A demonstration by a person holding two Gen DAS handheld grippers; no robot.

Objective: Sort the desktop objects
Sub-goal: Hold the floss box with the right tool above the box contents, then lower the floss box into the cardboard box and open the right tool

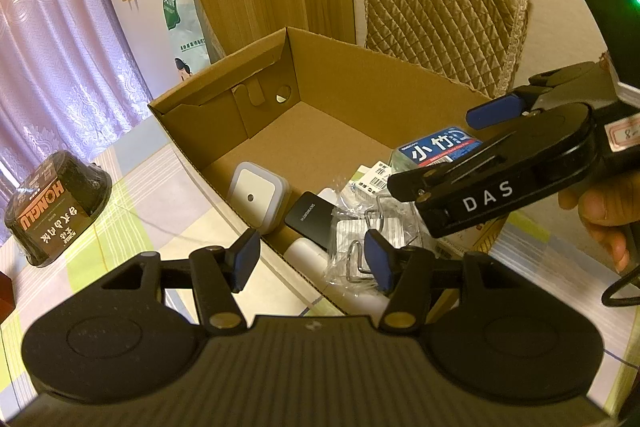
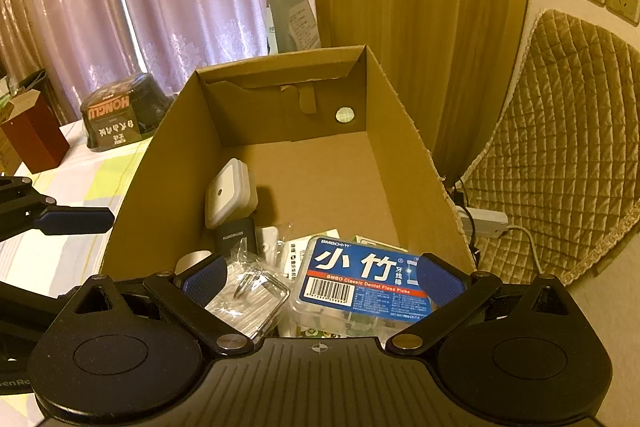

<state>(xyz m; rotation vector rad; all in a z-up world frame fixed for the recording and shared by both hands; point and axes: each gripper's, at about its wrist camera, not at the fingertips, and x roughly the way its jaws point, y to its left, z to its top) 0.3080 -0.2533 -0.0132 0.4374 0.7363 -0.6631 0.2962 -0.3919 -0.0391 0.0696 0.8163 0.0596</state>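
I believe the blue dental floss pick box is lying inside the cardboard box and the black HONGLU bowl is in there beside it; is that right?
Not quite. The floss pick box does lie inside the cardboard box, but the black HONGLU bowl is not in there: it sits upside down on the tablecloth outside the box. The left wrist view shows this most clearly.

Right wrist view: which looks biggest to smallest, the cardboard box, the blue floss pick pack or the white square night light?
1. cardboard box
2. blue floss pick pack, though it sits nearer the camera
3. white square night light
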